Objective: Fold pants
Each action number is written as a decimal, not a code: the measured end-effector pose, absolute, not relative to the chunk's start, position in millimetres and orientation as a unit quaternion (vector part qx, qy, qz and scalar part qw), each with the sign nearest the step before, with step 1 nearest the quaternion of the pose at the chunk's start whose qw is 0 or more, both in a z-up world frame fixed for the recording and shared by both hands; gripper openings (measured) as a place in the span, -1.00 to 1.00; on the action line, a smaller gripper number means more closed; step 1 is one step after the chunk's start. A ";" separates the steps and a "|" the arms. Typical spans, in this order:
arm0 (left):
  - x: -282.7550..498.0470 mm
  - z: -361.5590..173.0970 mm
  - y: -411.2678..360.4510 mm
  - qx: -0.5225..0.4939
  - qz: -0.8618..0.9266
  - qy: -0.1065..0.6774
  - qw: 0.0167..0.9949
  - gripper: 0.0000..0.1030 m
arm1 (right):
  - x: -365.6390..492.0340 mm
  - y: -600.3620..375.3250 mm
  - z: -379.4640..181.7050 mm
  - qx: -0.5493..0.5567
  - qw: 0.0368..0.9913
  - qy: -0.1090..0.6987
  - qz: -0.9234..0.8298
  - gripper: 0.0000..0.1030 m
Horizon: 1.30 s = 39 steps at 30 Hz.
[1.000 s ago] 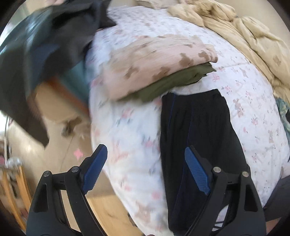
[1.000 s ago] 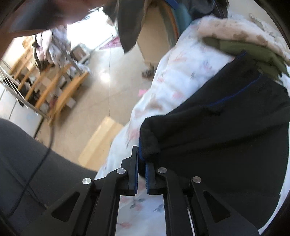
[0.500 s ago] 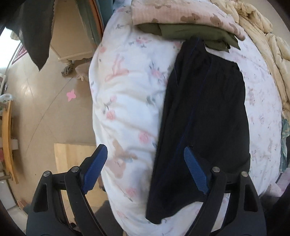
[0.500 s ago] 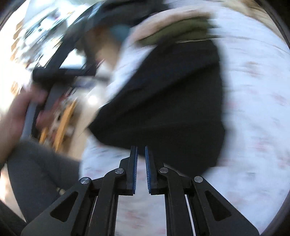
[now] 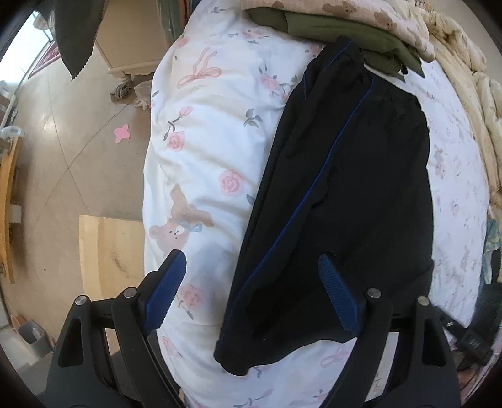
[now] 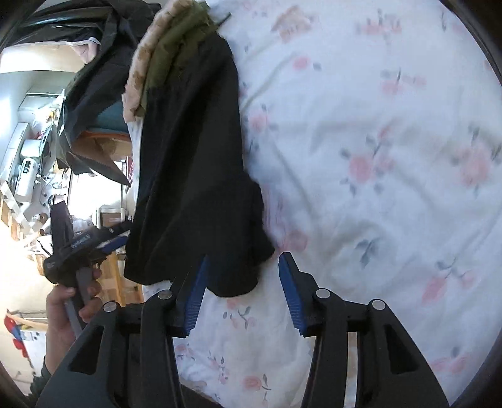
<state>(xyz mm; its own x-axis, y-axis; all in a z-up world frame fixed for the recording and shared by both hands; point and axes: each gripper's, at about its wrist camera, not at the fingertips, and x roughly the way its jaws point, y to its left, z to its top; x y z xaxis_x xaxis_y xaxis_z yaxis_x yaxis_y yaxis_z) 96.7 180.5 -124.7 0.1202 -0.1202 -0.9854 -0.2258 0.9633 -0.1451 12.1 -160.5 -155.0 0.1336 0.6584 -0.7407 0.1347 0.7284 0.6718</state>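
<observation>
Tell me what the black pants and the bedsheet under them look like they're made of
The black pants look like a thin, matte knit or woven sportswear fabric, with blue piping along the seam and soft, limp folds. The bedsheet looks like soft cotton-type cloth, matte white with printed pink roses and bears, lightly creased. The exact fibres cannot be told.

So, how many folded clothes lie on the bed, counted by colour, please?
Black pants: 1
Olive green garment: 1
Beige bear-print garment: 1
Total: 3, on the floral bedsheet.
</observation>
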 end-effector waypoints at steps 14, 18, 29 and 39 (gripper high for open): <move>103.1 -111.9 175.0 -0.116 0.030 0.648 0.752 0.64 | -6.4 -141.7 -124.2 0.242 0.710 0.625 0.217 -1.00; 106.3 -107.1 174.8 -0.120 0.031 0.642 0.756 0.65 | -38.9 -150.8 -112.1 0.244 0.700 0.641 0.199 -0.99; 106.1 -121.5 178.3 -0.128 0.036 0.663 0.737 0.65 | -30.3 -170.2 -117.7 0.216 0.692 0.666 0.172 -0.59; 94.7 -172.2 140.0 -0.005 -0.015 0.709 0.705 0.65 | 9.3 -164.9 -146.2 0.265 0.703 0.636 0.179 0.35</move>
<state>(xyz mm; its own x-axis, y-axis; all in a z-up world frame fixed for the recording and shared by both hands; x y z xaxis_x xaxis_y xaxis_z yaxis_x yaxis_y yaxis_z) 94.7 140.0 -172.2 -0.0057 -0.0278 -0.9996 0.0135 0.9995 -0.0278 9.3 -164.9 -146.2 0.1275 0.5877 -0.7989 0.0851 0.7961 0.5992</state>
